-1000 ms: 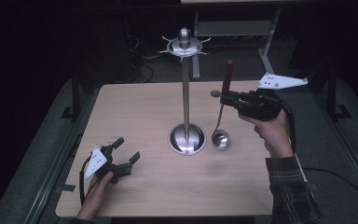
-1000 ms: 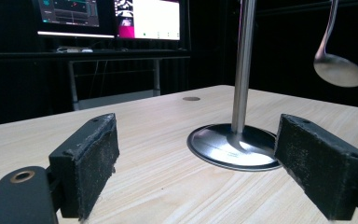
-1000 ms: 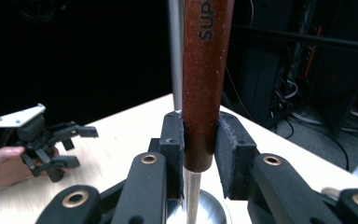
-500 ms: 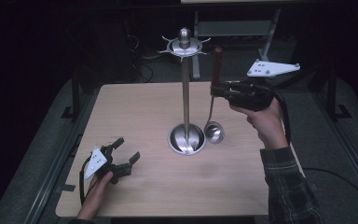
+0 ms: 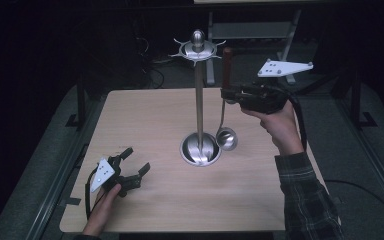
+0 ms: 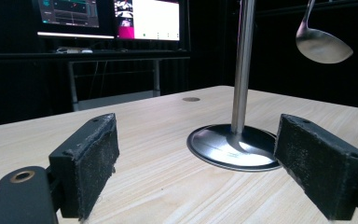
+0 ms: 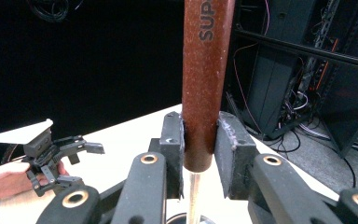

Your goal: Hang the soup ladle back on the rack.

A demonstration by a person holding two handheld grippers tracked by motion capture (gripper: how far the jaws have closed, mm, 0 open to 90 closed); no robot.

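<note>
A steel ladle [image 5: 226, 137] with a brown-red handle [image 7: 207, 70] hangs upright in the air beside the metal stand [image 5: 199, 100], its bowl [image 6: 323, 45] just right of the stand's round base [image 6: 235, 147]. My right gripper [image 5: 228, 93] is shut on the ladle handle, near its lower end [image 7: 198, 149]. The stand's pole rises to a hooked ring and knob [image 5: 198, 46]. My left gripper [image 5: 132, 160] rests on the table [image 5: 155, 115] at the front left, open, with nothing between its pads [image 6: 93, 163].
Monitors [image 6: 107, 16] glow behind the far side of the table. Dark racks and cables [image 7: 307, 70] stand beyond the table's right side. The left gripper [image 7: 56, 149], held by a hand, shows far off in the right gripper view.
My right gripper has carried the ladle up and to the left, closer to the stand's pole. The left gripper has stayed put.
</note>
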